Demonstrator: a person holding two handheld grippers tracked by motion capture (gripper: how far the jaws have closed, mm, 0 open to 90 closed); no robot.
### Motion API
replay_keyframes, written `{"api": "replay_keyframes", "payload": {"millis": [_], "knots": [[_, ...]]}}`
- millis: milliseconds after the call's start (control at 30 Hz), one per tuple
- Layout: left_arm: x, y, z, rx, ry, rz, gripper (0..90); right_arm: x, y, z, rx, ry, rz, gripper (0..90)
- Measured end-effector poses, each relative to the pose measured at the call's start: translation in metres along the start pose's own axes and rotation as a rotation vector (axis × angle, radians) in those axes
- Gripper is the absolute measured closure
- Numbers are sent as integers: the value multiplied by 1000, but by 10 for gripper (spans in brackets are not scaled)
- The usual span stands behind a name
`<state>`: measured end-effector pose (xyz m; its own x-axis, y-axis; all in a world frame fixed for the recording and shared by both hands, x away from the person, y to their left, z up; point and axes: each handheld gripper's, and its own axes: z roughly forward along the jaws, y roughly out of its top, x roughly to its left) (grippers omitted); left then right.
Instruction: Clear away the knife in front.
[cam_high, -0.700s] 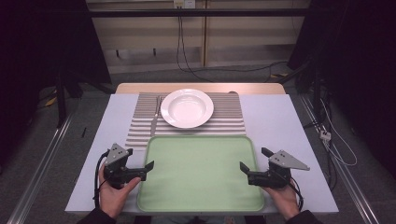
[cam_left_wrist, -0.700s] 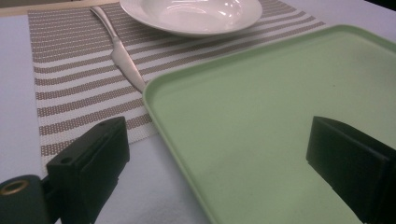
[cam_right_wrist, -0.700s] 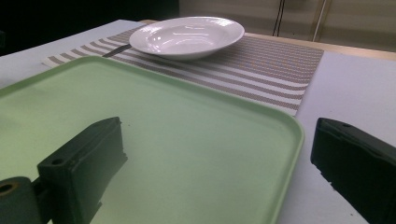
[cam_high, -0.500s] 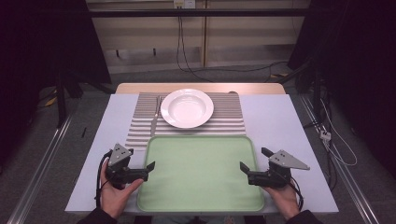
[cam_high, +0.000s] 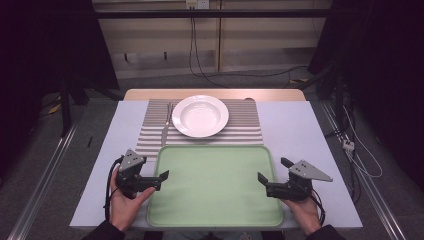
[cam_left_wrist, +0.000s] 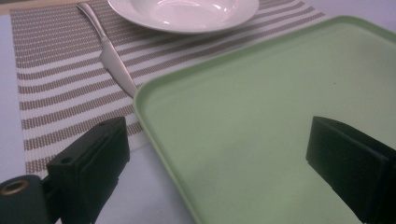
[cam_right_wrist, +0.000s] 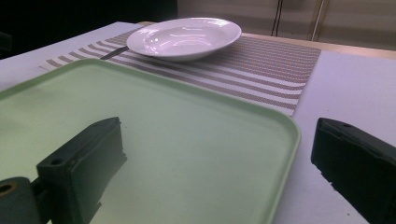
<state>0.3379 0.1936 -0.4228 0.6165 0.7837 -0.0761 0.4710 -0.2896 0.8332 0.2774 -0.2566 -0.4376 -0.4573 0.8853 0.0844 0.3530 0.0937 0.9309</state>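
The flat pale-green plastic tray lies empty at the near edge of the pale surface, its far rim just overlapping the striped woven placemat that carries the white round plate and a metal knife. The left gripper and right gripper flank it, fingers released and spread, each straddling a side rim (nothing gripped yet). This looks like the approach to a two-handed lift; next, both should clench on the rims evenly.
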Motion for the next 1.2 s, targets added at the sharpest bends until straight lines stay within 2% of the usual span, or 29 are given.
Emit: {"api": "replay_keyframes", "payload": {"millis": [267, 467, 733, 833, 933, 1100, 1200], "knots": [[6, 8, 11, -8, -4, -6, 58, -3, 0, 0, -2, -12, 0, 22], [12, 21, 21, -8, 2, 6, 58, -4, 0, 0, -4, -29, 1, 22], [29, 37, 38, 9, 20, -16, 58, -6, 0, -1, -12, -69, 1, 21], [36, 42, 44, 22, 36, -6, 64, -6, 0, -2, -11, -81, -2, 21], [44, 47, 51, 28, 53, -20, 68, -7, 0, -4, -7, -94, -1, 20], [55, 58, 62, 35, 74, -35, 74, -8, -3, -7, 11, -96, -19, 20], [63, 65, 72, 47, 60, -53, 73, -11, -4, -6, 17, -103, 10, 20]]}}
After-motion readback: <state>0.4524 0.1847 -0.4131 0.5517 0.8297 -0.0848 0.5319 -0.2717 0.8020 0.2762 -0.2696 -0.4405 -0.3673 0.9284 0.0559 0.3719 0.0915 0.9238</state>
